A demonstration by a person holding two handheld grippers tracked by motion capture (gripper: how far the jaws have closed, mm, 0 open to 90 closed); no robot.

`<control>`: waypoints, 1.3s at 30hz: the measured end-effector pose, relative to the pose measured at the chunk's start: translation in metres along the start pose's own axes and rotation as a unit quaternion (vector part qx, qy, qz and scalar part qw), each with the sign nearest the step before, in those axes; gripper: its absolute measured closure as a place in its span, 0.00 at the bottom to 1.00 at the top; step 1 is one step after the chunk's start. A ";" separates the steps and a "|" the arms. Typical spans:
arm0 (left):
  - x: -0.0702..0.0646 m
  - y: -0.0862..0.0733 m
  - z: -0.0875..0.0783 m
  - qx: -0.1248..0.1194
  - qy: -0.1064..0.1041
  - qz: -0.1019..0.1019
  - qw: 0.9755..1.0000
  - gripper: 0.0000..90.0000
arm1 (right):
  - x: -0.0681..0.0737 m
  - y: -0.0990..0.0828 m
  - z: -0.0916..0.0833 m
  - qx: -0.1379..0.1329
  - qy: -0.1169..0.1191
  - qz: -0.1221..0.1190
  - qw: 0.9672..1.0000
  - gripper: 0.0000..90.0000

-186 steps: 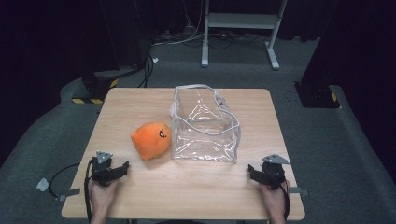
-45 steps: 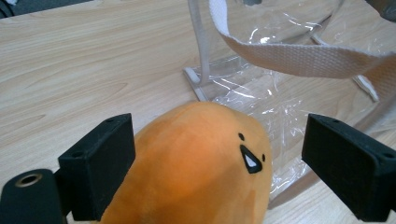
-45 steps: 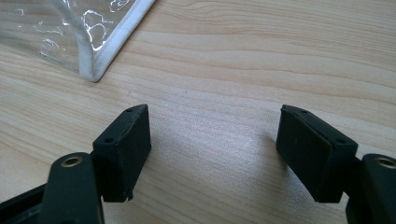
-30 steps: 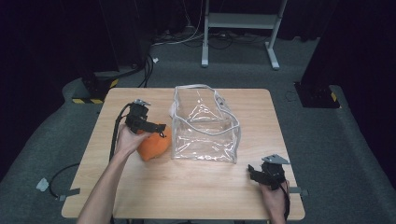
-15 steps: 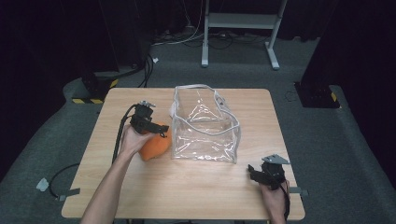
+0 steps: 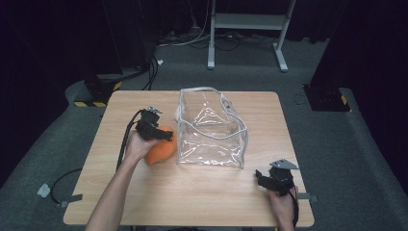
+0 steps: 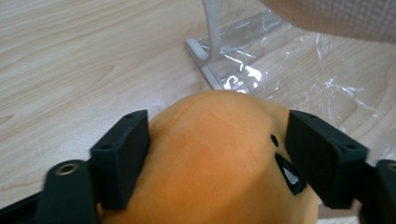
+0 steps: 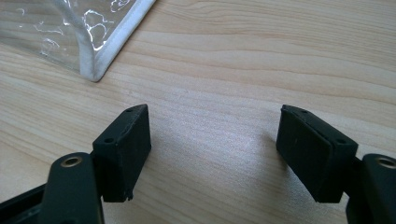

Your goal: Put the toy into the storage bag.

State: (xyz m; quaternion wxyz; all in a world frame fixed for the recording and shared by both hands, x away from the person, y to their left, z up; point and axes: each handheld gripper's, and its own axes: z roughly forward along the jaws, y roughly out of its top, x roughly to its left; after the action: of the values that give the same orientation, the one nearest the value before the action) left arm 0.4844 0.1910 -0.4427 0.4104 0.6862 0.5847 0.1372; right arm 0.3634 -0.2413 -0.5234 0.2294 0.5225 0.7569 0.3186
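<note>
Orange plush toy (image 7: 219, 158) lies on the counter (image 6: 202, 202) just left of the clear bag (image 6: 211, 130); my left claw (image 6: 156, 130) has just been closing and both pads press its sides; my right claw (image 8: 215, 154) rests spread wide, holding nothing, near the bag's corner.

A pale wooden worktop (image 6: 192, 192) sits on grey carpet (image 6: 317, 62) in a dim room. At the far side, a white metal stand (image 6: 248, 21) with dark cables (image 6: 192, 41) near its feet. Far left, a black base with yellow-black striped tape (image 6: 96, 94); black panels (image 6: 370, 43) on the right.
</note>
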 end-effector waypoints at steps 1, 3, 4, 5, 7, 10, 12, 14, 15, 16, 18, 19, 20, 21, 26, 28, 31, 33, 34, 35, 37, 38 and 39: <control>0.001 0.000 -0.001 0.006 0.000 0.006 1.000 0.31 | 0.000 0.000 0.000 0.000 0.000 0.000 1.000 0.29; 0.001 -0.001 -0.001 0.010 0.001 0.011 1.000 0.36 | 0.000 0.000 0.000 0.000 0.000 0.000 1.000 0.29; 0.001 -0.001 -0.002 0.015 0.002 0.017 1.000 0.38 | 0.000 0.000 0.000 0.000 0.000 0.000 1.000 0.29; 0.000 -0.002 -0.002 0.016 0.002 0.018 1.000 0.41 | 0.000 0.000 0.000 0.000 0.000 0.000 1.000 0.29; 0.000 -0.003 -0.003 0.023 0.001 0.027 0.999 0.46 | 0.000 0.000 0.000 0.000 0.000 0.000 1.000 0.29; -0.001 -0.003 -0.005 0.031 -0.002 0.031 0.999 0.54 | 0.000 0.000 0.000 0.000 0.000 0.000 1.000 0.29; -0.001 -0.003 -0.007 0.032 -0.002 0.033 0.999 0.59 | 0.000 0.000 0.000 0.000 0.000 0.000 1.000 0.29; -0.001 -0.003 -0.010 0.036 -0.002 0.038 0.999 0.63 | 0.000 0.000 0.000 0.000 0.000 0.000 1.000 0.29; -0.001 -0.004 -0.011 0.033 -0.001 0.037 0.999 0.65 | 0.000 0.000 0.000 0.000 0.000 0.000 1.000 0.29; -0.001 -0.004 -0.013 0.035 0.000 0.042 0.998 0.67 | 0.000 0.000 0.000 0.000 0.000 0.000 1.000 0.29; -0.001 -0.004 -0.016 0.032 0.000 0.046 0.998 0.70 | 0.000 0.000 0.000 0.000 0.000 0.000 1.000 0.29; -0.001 -0.004 -0.017 0.029 0.001 0.046 0.999 0.71 | 0.000 0.000 0.000 0.000 0.000 0.000 1.000 0.29; 0.000 -0.004 -0.019 0.029 0.000 0.047 0.998 0.73 | 0.000 0.000 0.000 0.000 0.000 0.000 1.000 0.29; 0.000 -0.004 -0.020 0.028 -0.001 0.047 0.998 0.74 | 0.000 0.000 0.000 0.000 0.000 0.000 1.000 0.29; 0.004 -0.005 -0.029 0.008 -0.015 0.029 0.999 0.81 | 0.000 0.000 0.000 0.000 0.000 0.000 1.000 0.29; 0.006 -0.005 -0.033 -0.001 -0.020 0.023 1.000 0.83 | 0.000 0.000 0.000 0.000 0.000 0.000 1.000 0.29; 0.009 -0.003 -0.040 -0.017 -0.025 0.013 0.999 0.85 | 0.000 0.000 0.000 0.000 0.000 0.000 1.000 0.29; 0.011 -0.001 -0.045 -0.029 -0.031 0.003 0.999 0.85 | 0.000 0.000 0.000 0.000 0.000 0.000 1.000 0.29; 0.011 0.000 -0.047 -0.033 -0.033 0.000 0.999 0.85 | 0.000 0.000 0.000 0.000 0.000 0.000 1.000 0.29; 0.011 0.002 -0.050 -0.040 -0.037 -0.008 0.998 0.86 | 0.000 0.000 0.000 0.000 0.000 0.000 1.000 0.29; 0.010 0.003 -0.053 -0.049 -0.039 -0.012 0.998 0.86 | 0.000 0.000 0.000 0.000 0.000 0.000 1.000 0.29; 0.009 0.003 -0.054 -0.051 -0.039 -0.012 0.998 0.86 | 0.000 0.000 0.000 0.000 0.000 0.000 1.000 0.29; 0.009 0.003 -0.055 -0.052 -0.038 -0.008 0.998 0.86 | 0.000 0.000 0.000 0.000 0.000 0.000 1.000 0.29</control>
State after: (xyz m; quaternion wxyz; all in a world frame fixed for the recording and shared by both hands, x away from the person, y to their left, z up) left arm 0.4524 0.2219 -0.4089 0.4682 0.6637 0.5668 0.1380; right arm 0.3634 -0.2413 -0.5234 0.2292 0.5224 0.7570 0.3185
